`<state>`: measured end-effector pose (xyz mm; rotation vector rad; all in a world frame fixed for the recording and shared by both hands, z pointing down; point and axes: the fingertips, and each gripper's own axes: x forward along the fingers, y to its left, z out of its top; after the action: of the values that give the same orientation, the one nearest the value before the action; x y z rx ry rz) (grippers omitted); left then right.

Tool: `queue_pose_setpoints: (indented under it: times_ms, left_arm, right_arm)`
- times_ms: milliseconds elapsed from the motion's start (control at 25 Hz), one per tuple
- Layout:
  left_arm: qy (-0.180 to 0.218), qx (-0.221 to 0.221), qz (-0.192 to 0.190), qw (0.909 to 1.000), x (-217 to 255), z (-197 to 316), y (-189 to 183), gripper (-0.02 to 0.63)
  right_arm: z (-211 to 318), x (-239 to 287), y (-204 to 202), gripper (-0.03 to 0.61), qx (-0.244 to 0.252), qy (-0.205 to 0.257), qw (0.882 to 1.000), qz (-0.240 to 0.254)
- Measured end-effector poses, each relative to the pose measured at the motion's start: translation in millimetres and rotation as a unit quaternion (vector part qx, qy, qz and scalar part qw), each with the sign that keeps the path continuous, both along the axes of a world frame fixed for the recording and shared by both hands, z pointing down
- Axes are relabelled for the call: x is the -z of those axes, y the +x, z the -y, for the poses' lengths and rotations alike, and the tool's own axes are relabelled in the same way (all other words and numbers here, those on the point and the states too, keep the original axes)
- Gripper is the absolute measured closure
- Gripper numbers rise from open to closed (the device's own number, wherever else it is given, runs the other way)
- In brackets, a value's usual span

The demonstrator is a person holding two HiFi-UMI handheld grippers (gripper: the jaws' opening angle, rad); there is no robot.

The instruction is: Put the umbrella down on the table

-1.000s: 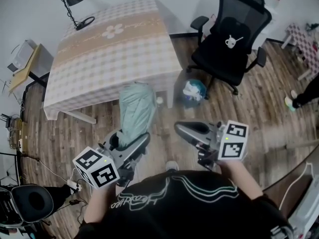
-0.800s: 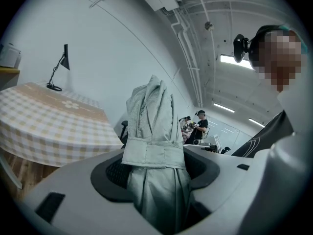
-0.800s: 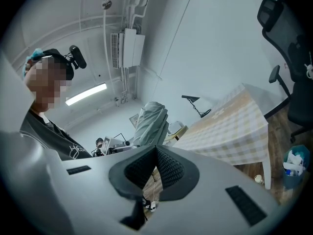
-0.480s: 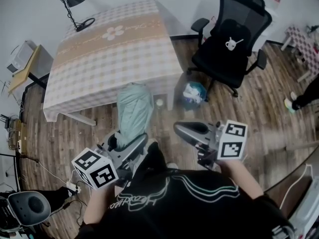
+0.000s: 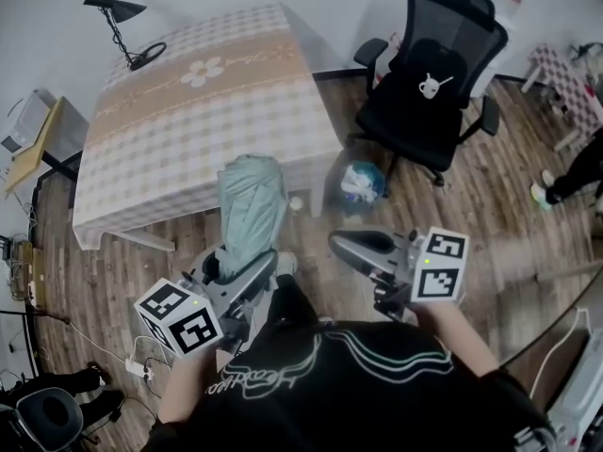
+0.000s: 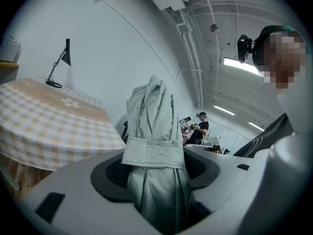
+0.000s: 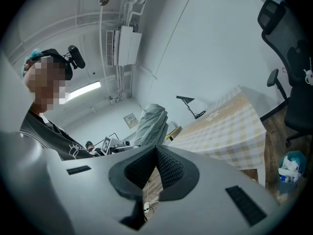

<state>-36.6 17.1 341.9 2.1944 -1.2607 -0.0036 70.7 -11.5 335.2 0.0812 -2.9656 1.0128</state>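
Note:
A folded pale green umbrella point(image 5: 251, 203), bound with a strap, stands upright in my left gripper point(image 5: 237, 265), which is shut on its lower part. In the left gripper view the umbrella point(image 6: 153, 131) fills the gap between the dark pads of the left gripper point(image 6: 154, 169). The table point(image 5: 193, 111), covered with a beige checked cloth, lies just ahead of the umbrella's top. My right gripper point(image 5: 354, 247) is to the right at the same height, shut and holding nothing. In the right gripper view the pads of the right gripper point(image 7: 156, 166) meet, with the umbrella point(image 7: 152, 123) beyond them on the left.
A black desk lamp point(image 5: 121, 28) stands at the table's far left corner. A black office chair point(image 5: 431, 83) is to the right of the table, with a small bin point(image 5: 361, 184) by the table's near right corner. Someone's feet point(image 5: 551, 188) show at the right edge on the wooden floor.
Both grippers and the umbrella have come closer to the table, whose near edge now sits lower in the head view. My leg has stepped forward. Neither grip has changed.

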Motion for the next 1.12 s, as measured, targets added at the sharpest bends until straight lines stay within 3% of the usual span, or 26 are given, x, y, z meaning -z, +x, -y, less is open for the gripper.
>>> queue_pose_setpoints:
  times_ms: [880,1120]
  left_arm:
    - [-0.023,-0.031,0.01,0.9992,-14,116,-75,0.344]
    - [-0.016,-0.056,0.047,0.9972,-22,166,-89,0.344]
  right_arm:
    - [108,-14,-75,0.566,-0.032,-0.026,0.999,0.006]
    - [150,-20,-88,0.566,-0.052,-0.032,0.998,0.006]
